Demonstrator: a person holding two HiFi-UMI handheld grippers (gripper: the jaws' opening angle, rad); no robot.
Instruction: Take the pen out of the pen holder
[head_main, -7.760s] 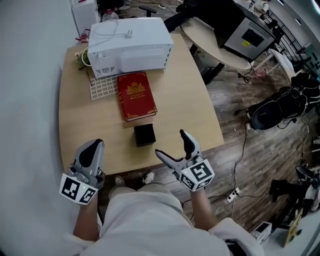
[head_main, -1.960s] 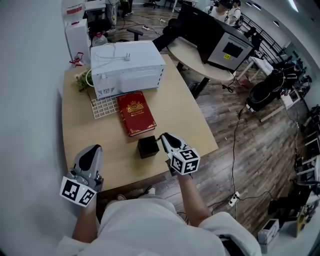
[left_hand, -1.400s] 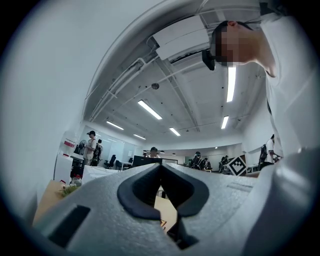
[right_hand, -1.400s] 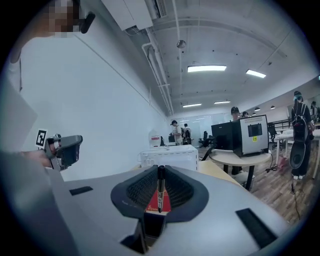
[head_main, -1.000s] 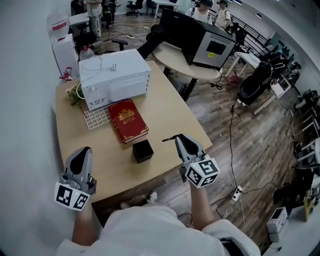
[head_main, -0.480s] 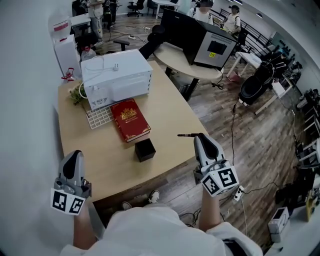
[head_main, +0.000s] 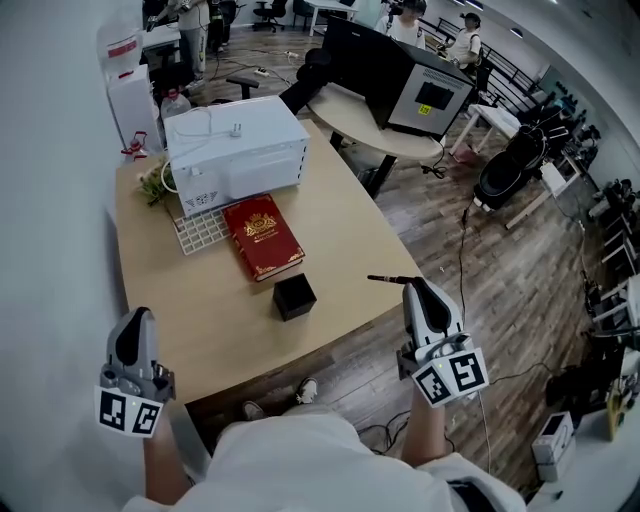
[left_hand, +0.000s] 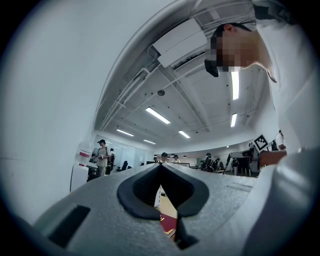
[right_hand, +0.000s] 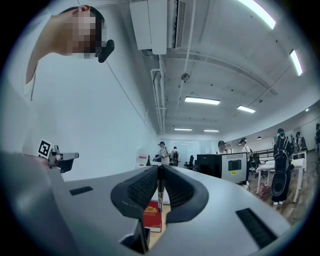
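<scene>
Our right gripper has its ribbed dark pads clamped on the slim black pen. The pen pokes level past the smooth grey tips, well clear of the pen holder. That small matte black cube sits on the pale wooden table, just before the red gilt-stamped book. Two seconds ago this gripper was at the holder; now it hangs beyond the table edge. Our left gripper, jaws together on nothing, has slid back toward the near-left corner.
</scene>
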